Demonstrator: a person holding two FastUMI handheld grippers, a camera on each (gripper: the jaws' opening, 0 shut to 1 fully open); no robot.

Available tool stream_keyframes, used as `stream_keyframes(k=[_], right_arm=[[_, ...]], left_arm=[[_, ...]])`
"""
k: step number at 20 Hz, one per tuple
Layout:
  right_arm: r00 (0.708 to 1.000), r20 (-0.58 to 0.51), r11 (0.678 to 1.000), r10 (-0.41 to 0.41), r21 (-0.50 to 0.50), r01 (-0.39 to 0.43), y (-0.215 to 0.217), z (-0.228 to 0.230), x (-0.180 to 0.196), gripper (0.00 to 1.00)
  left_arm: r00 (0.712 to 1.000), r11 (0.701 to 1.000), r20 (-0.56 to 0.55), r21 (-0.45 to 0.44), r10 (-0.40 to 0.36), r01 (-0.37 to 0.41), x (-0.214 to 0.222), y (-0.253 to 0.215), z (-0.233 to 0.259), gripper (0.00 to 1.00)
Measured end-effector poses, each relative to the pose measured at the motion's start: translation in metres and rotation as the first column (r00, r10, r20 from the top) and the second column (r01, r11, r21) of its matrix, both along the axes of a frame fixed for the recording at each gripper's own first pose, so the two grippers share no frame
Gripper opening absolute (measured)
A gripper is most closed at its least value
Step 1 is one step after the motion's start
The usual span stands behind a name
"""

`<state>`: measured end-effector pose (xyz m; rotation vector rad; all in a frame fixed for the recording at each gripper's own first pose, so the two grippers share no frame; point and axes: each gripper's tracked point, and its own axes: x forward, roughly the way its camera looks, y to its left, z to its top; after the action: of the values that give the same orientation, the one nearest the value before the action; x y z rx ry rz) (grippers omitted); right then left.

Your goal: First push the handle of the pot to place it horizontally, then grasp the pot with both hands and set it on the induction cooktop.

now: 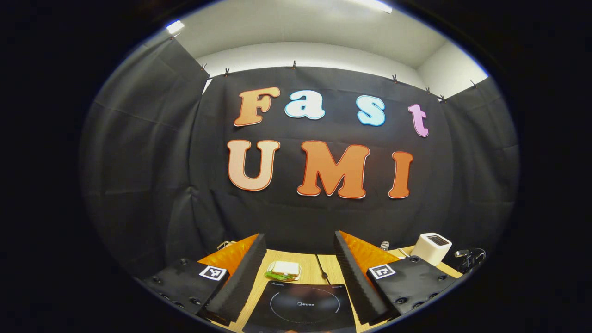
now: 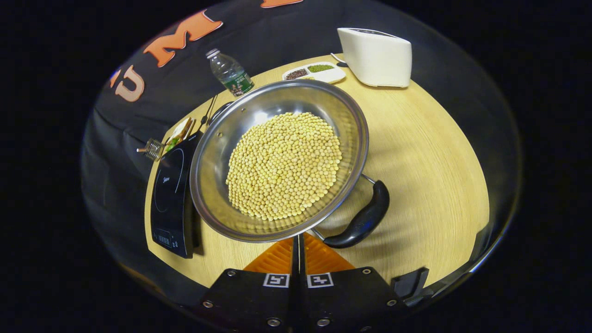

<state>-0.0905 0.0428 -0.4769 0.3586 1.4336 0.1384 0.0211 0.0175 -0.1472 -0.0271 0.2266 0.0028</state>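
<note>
While pot [image 2: 282, 162], full of beans [image 2: 284, 166], sits on table [image 2: 430, 152] just right of cooktop [image 2: 172, 199], handle-push step judged in hand; right gripper [image 2: 298, 252], jaws pressed together, sits at pot's near rim beside handle [image 2: 363, 217]; handle's long axis runs slantwise along rim, lower end toward gripper; next move calls for sideways nudge on handle; left gripper [image 1: 299, 268], jaws spread, hovers over cooktop.

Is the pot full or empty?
Partly full: the pot holds a layer of yellow beans covering its bottom, with bare steel wall above.
</note>
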Motion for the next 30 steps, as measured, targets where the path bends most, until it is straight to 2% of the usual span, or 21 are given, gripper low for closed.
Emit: stream_keyframes(k=[4,6,9,11,14,17,18,25,26,29,30], right_arm=[[1.000,0.020,0.999,0.002,-0.054,-0.001,-0.016,-0.004,0.010,0.00],[1.000,0.009,0.998,-0.028,-0.061,0.029,-0.025,-0.003,0.014,0.00],[0.999,-0.003,0.994,-0.053,-0.094,0.052,-0.039,-0.009,0.023,0.00],[0.998,-0.007,0.991,-0.057,-0.119,0.056,-0.048,-0.012,0.026,0.00],[0.996,-0.012,0.989,-0.084,-0.124,0.082,-0.054,-0.013,0.033,0.00],[0.995,-0.009,0.984,-0.103,-0.145,0.100,-0.062,-0.017,0.043,0.00],[0.994,-0.008,0.983,-0.110,-0.151,0.107,-0.065,-0.018,0.046,0.00],[0.981,0.013,0.966,-0.194,-0.174,0.193,-0.079,-0.026,0.074,0.00],[0.979,0.019,0.962,-0.204,-0.180,0.204,-0.081,-0.028,0.079,0.00],[0.975,0.034,0.953,-0.221,-0.204,0.223,-0.087,-0.031,0.090,0.00],[0.975,0.042,0.951,-0.219,-0.216,0.223,-0.087,-0.032,0.094,0.00]], left_arm=[[1.000,1.000,-0.009,0.001,-0.010,0.010,-0.002,-0.004,-0.002,0.94],[1.000,1.000,-0.005,0.005,-0.011,0.011,-0.003,-0.004,-0.002,0.96],[1.000,1.000,-0.012,0.008,-0.003,0.003,-0.003,-0.002,-0.006,0.94],[1.000,1.000,-0.024,0.005,0.000,0.000,-0.005,-0.002,-0.008,0.98],[0.999,1.000,-0.034,0.006,0.005,-0.004,-0.004,-0.001,-0.012,0.94],[0.999,1.000,-0.038,0.003,0.009,-0.009,-0.004,-0.001,-0.014,0.98],[0.999,1.000,-0.041,0.002,0.007,-0.007,-0.004,-0.001,-0.016,0.94],[0.999,1.000,-0.049,-0.006,0.018,-0.019,0.000,0.007,-0.022,0.98],[0.998,1.000,-0.053,-0.009,0.019,-0.019,0.001,0.007,-0.025,0.96],[0.998,1.000,-0.064,-0.012,0.022,-0.023,0.001,0.012,-0.030,0.94],[0.998,1.000,-0.066,-0.011,0.025,-0.026,0.001,0.014,-0.031,0.96]])
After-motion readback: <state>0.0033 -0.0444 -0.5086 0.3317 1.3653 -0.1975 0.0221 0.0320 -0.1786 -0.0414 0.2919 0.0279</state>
